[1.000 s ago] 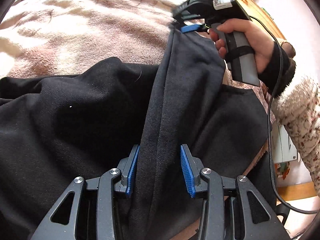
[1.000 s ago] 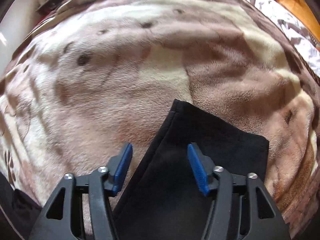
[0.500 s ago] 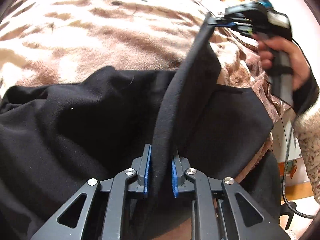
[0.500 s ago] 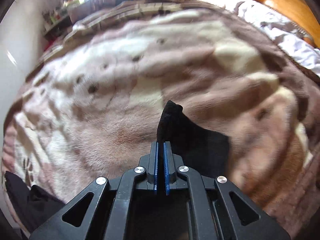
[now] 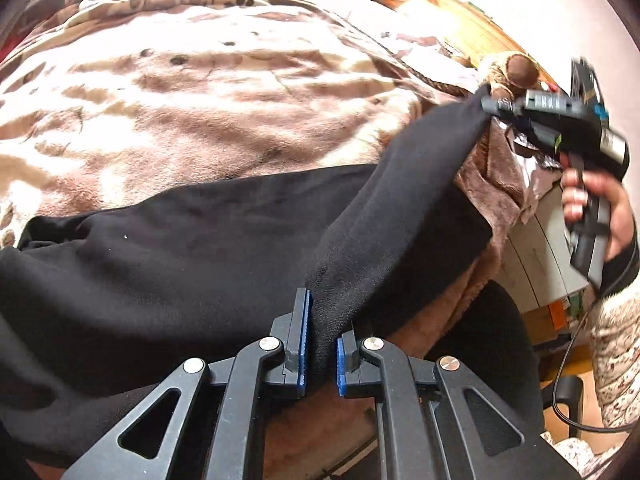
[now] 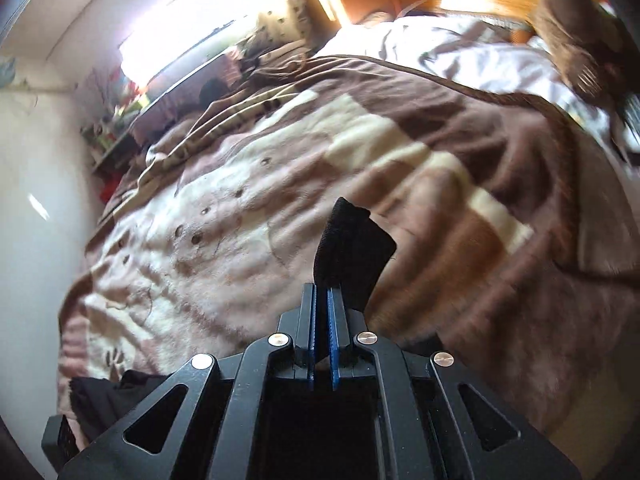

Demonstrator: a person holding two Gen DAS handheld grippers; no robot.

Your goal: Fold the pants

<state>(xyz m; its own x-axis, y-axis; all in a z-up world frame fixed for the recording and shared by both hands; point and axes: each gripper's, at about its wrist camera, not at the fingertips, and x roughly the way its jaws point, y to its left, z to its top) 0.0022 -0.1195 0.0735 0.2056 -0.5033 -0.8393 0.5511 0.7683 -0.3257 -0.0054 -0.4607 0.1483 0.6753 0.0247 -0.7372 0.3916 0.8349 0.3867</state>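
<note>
A leg of the black fleece pants (image 5: 400,216) is pinched tight in both the left gripper (image 5: 320,344) and right gripper (image 6: 322,312), held taut above the brown plush blanket (image 5: 200,112) for folding over.

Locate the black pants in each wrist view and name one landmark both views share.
Left wrist: the black pants spread across the middle, one leg stretched from the left hand-held gripper up to the right hand-held gripper.
Right wrist: only the pinched leg end shows, just above centre.
Shared landmark: the brown and cream blanket.
</note>
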